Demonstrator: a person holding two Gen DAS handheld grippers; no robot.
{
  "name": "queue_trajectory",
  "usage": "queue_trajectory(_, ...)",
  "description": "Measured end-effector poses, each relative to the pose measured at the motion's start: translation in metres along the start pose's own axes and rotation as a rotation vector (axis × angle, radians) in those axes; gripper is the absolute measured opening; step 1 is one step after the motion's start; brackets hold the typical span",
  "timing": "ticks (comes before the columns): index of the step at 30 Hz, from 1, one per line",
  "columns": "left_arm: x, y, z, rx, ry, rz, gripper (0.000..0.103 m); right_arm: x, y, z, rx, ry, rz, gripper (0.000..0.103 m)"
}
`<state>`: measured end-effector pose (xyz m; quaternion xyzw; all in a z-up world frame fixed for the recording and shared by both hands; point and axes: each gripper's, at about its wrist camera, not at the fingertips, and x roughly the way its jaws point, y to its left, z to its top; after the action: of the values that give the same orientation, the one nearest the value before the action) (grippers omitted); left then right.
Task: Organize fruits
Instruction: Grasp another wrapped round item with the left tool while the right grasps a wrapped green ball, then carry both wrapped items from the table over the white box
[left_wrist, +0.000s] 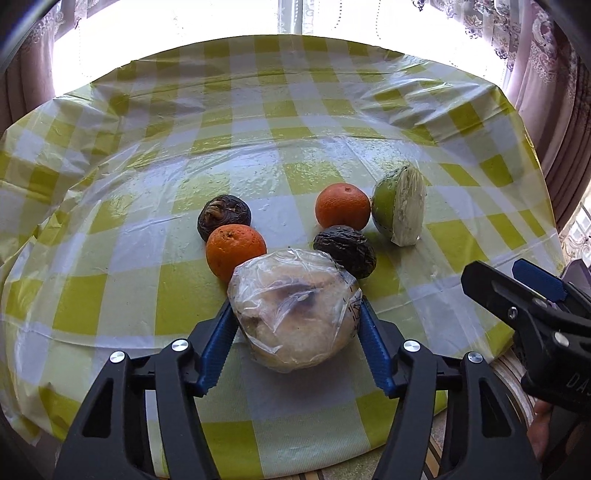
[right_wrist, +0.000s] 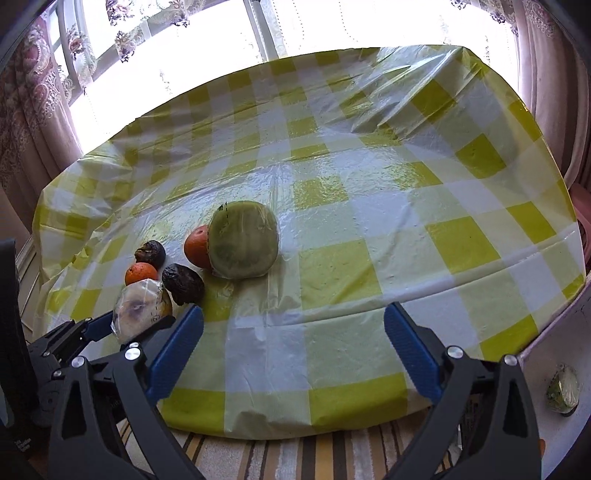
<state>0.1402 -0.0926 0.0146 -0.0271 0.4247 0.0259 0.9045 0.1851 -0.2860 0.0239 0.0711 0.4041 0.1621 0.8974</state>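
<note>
It looked like a room in a home. A table (right_wrist: 369, 229) had a yellow checked plastic cloth, lacy flowered curtains (right_wrist: 33, 96) hung at a bright window (left_wrist: 295, 18), and a striped rug (right_wrist: 295, 458) lay below.

Blown-out window (left_wrist: 295, 18) backlight, glare on tablecloth (left_wrist: 314, 155), fisheye-bent dark edges.

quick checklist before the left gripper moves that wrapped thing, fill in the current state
1. Left gripper astride the plastic-wrapped item, blue fingers at both sides: ok.
2. Firm squeeze: cannot tell.
3. Wrapped item off the checked tablecloth: cannot tell.
4. Space ahead: not ok; near orange and wrinkled dark fruit sit right behind it.
5. Right gripper open, empty, near the table's edge: ok.
6. Cut cabbage apart from the grasp: ok.
</note>
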Motion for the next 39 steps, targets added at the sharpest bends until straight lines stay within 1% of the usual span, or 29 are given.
queue_trajectory(2,-0.002,0.004,-0.002,-0.019,-0.009,-0.001,0.061,0.005,0.005,0.007,0.012,0.003,0.019,0.097)
queue_trajectory(7,-0.004,0.017,-0.006,-0.074,-0.024,-0.004,0.061,0.021,0.013,0.021,0.063,0.025,0.065,0.09)
queue_trajectory(9,-0.005,0.019,-0.006,-0.082,-0.027,-0.007,0.061,0.026,0.016,0.026,0.081,0.03,0.079,0.088)
queue_trajectory(11,-0.006,0.019,-0.007,-0.085,-0.033,-0.005,0.061,0.033,0.02,0.031,0.088,0.037,0.09,0.084)
queue_trajectory(13,-0.007,0.02,-0.007,-0.091,-0.042,-0.003,0.061,0.04,0.023,0.036,0.091,0.047,0.101,0.083)
queue_trajectory(15,-0.008,0.021,-0.007,-0.096,-0.045,-0.002,0.061,0.047,0.025,0.04,0.097,0.055,0.101,0.079)
queue_trajectory(22,-0.008,0.02,-0.008,-0.098,-0.049,-0.004,0.061,0.068,0.023,0.045,0.129,0.106,0.127,0.072)
queue_trajectory(24,-0.008,0.02,-0.008,-0.099,-0.049,-0.003,0.061,0.073,0.02,0.045,0.137,0.115,0.136,0.065)
queue_trajectory(25,-0.008,0.02,-0.008,-0.099,-0.05,-0.003,0.061,0.074,0.019,0.045,0.144,0.115,0.148,0.065)
queue_trajectory(26,-0.009,0.019,-0.008,-0.098,-0.051,-0.002,0.061,0.074,0.018,0.045,0.148,0.115,0.162,0.061)
queue_trajectory(29,-0.01,0.019,-0.008,-0.097,-0.053,0.0,0.061,0.073,0.017,0.045,0.142,0.109,0.154,0.057)
queue_trajectory(35,-0.011,0.016,-0.009,-0.089,-0.057,0.016,0.061,0.065,0.015,0.039,0.137,0.108,0.149,0.057)
queue_trajectory(39,-0.014,0.013,-0.01,-0.082,-0.056,0.045,0.061,0.056,0.011,0.033,0.136,0.108,0.142,0.057)
